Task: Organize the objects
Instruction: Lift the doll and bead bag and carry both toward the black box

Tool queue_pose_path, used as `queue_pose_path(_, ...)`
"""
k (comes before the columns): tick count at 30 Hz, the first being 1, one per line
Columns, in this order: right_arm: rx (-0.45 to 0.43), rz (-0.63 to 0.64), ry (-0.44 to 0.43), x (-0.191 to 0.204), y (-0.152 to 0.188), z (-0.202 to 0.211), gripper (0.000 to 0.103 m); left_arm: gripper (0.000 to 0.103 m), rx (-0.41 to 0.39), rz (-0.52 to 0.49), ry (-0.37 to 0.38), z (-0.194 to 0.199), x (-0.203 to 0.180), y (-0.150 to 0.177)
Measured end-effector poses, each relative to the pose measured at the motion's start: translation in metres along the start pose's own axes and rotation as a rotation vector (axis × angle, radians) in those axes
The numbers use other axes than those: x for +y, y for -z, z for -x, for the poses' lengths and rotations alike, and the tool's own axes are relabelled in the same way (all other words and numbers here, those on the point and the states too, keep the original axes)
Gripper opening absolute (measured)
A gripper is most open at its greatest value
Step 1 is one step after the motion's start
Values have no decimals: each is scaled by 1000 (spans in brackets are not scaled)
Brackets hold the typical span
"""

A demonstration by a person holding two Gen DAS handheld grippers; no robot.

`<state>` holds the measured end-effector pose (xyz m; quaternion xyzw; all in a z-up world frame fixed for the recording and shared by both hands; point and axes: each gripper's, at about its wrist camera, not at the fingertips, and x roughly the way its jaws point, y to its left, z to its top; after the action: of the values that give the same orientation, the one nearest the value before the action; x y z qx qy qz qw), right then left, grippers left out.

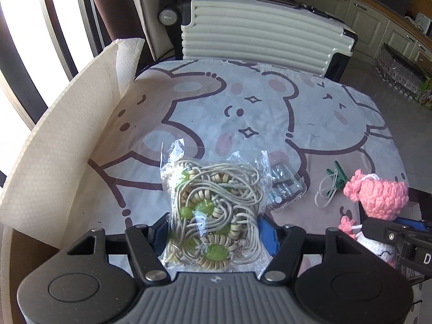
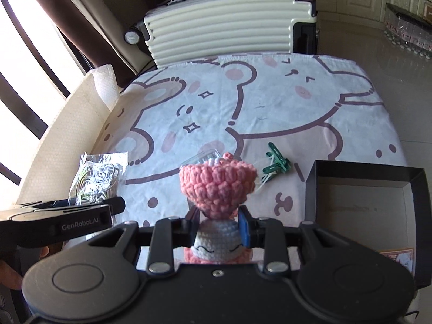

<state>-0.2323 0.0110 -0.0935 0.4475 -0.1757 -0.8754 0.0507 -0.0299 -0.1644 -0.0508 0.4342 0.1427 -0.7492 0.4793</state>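
Observation:
My left gripper (image 1: 213, 229) is shut on a clear bag of beige cord and green beads (image 1: 213, 205), held above the table. The bag also shows at the left of the right wrist view (image 2: 100, 175). My right gripper (image 2: 217, 228) is shut on a pink and white crochet doll (image 2: 217, 186), gripping its white middle; the doll shows at the right of the left wrist view (image 1: 378, 197). A green clip with white string (image 2: 276, 163) and a small clear plastic box (image 1: 287, 189) lie on the cartoon-print tablecloth (image 2: 270, 102).
An open black cardboard box (image 2: 364, 205) sits at the table's right front. A cream foam sheet (image 1: 62, 140) stands along the left edge. A ribbed cream suitcase (image 1: 256, 32) stands behind the table. Tiled floor lies to the right.

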Motion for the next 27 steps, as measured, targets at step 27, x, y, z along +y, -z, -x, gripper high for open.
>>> queue_pose_path(27,-152,72,72,7,19,60,32,67,-110,61,3,63,-2,31)
